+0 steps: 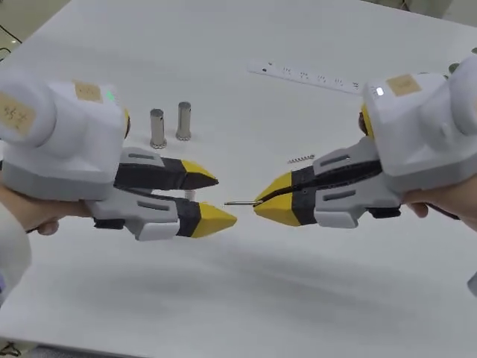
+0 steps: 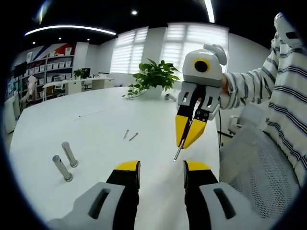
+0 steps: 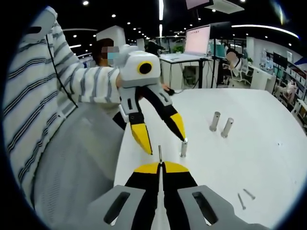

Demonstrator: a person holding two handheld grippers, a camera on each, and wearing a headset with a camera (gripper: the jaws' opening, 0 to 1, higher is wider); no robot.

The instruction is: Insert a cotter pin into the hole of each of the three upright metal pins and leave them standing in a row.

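Head view: right tool, held level, pinches cotter pin.

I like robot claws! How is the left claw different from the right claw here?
The left gripper has its jaws wide apart; the right gripper has its jaws shut. The right gripper pinches a thin cotter pin that sticks out of its tips; the left gripper holds no cotter pin. Both have yellow tips, black-and-grey jaws and white bodies, and point at each other.
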